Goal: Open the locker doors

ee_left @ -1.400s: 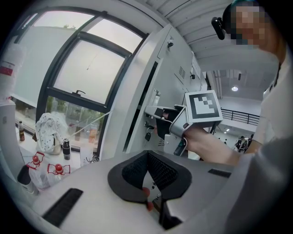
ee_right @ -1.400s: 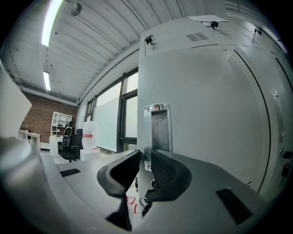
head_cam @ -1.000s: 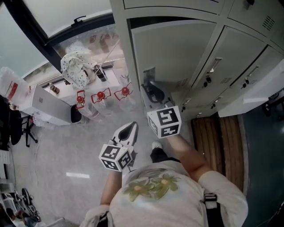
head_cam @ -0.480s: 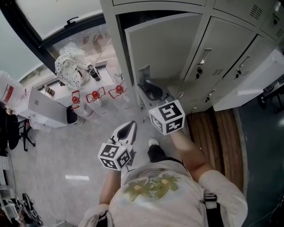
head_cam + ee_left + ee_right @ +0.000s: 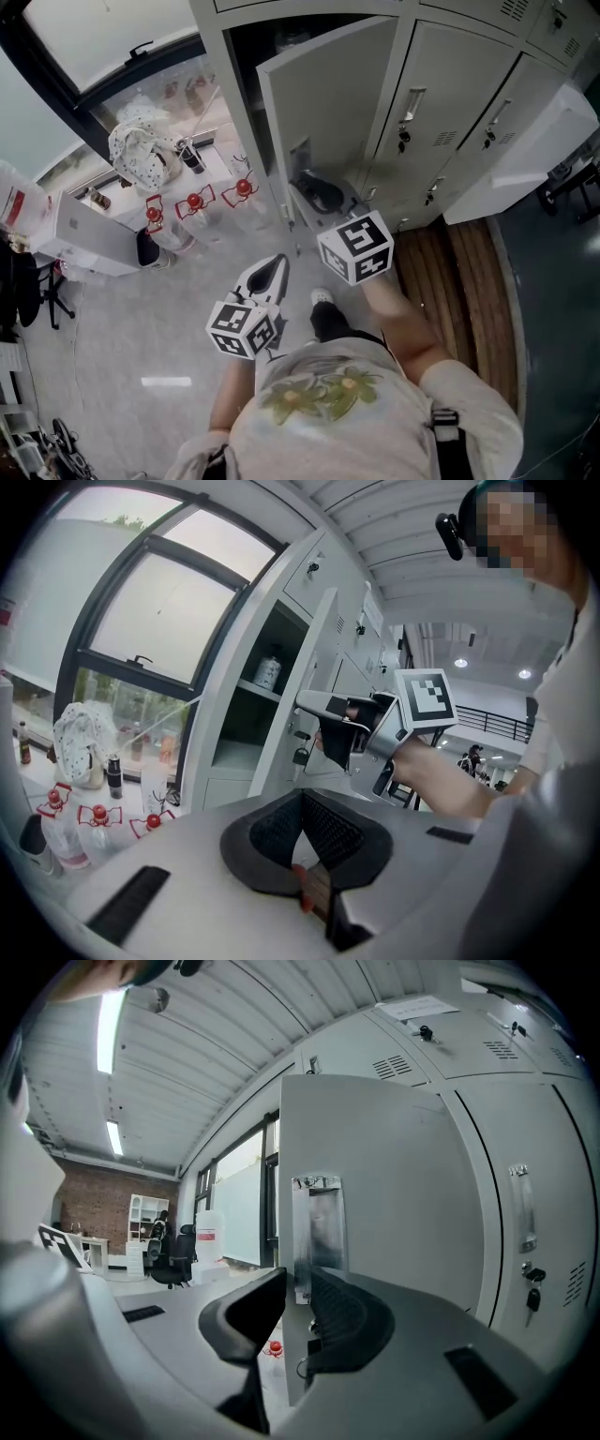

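Gripping locker door (image 5: 394, 1194) edge | right claw (image 5: 298, 1279) | left claw (image 5: 302, 799) closed

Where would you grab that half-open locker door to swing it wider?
Take the locker door at its free vertical edge, beside the metal handle plate, coming edge-on from the front. The door is a thin flat sheet standing ajar, so one jaw fits on each face. The right gripper is clamped there in just that way.

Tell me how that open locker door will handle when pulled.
The locker door, flat painted metal, should stay stiff and swing, not bend. It looks thin, so probably light. Its smooth edge could slip from the right gripper.
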